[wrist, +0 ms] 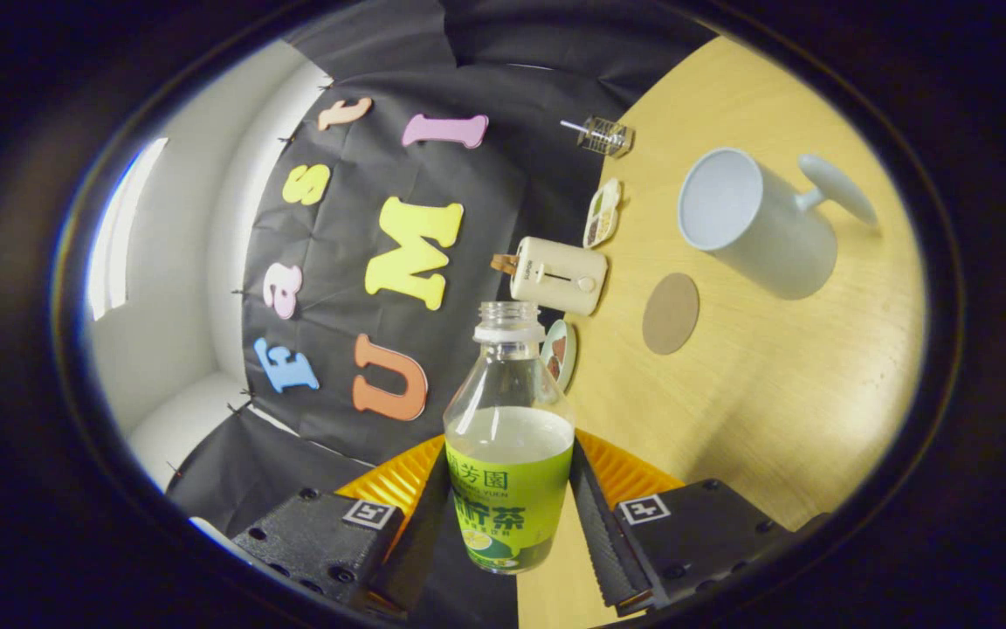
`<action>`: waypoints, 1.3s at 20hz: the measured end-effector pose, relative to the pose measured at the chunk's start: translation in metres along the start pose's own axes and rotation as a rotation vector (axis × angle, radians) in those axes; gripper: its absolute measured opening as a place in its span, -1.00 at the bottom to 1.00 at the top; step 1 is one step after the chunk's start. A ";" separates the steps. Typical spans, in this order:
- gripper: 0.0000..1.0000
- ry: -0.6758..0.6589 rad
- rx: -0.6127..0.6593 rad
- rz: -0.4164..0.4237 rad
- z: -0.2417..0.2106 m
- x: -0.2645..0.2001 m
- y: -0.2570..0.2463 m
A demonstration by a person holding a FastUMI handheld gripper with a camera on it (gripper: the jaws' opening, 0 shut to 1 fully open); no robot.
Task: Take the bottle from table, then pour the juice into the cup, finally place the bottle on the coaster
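Hand-held gripper (507,515) tilted sideways, fingers clamping uncapped bottle (508,454).

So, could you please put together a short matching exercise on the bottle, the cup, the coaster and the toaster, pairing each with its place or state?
Things:
1. bottle
2. cup
3. coaster
4. toaster

Places or states:
A. flat round disc lying bare on the table
B. uncapped, gripped between the fingers of the tool
C. at the table's far edge, against the booth wall
D. white, handled, beyond the coaster

Pairs: 1-B, 2-D, 3-A, 4-C
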State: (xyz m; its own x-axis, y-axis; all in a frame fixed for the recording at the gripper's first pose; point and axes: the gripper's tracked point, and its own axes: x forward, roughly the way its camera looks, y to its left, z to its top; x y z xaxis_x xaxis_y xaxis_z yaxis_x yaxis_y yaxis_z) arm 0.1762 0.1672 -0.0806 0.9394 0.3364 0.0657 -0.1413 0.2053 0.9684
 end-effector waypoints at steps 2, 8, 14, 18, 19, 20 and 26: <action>0.56 -0.018 0.051 0.009 0.004 0.000 -0.001; 0.56 -0.035 0.155 0.022 0.013 -0.001 -0.010; 0.55 -0.062 0.237 0.053 0.030 -0.002 -0.003; 0.56 -0.066 0.276 0.070 0.039 -0.005 0.003; 0.55 -0.067 0.289 0.074 0.043 -0.006 0.005; 0.56 -0.070 0.305 0.084 0.045 -0.006 0.008; 0.55 -0.069 0.385 0.103 0.057 -0.008 0.015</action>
State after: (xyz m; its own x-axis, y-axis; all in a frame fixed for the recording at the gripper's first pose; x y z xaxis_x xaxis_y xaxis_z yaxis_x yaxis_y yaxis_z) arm 0.1840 0.1155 -0.0525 0.9471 0.2719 0.1708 -0.1213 -0.1896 0.9743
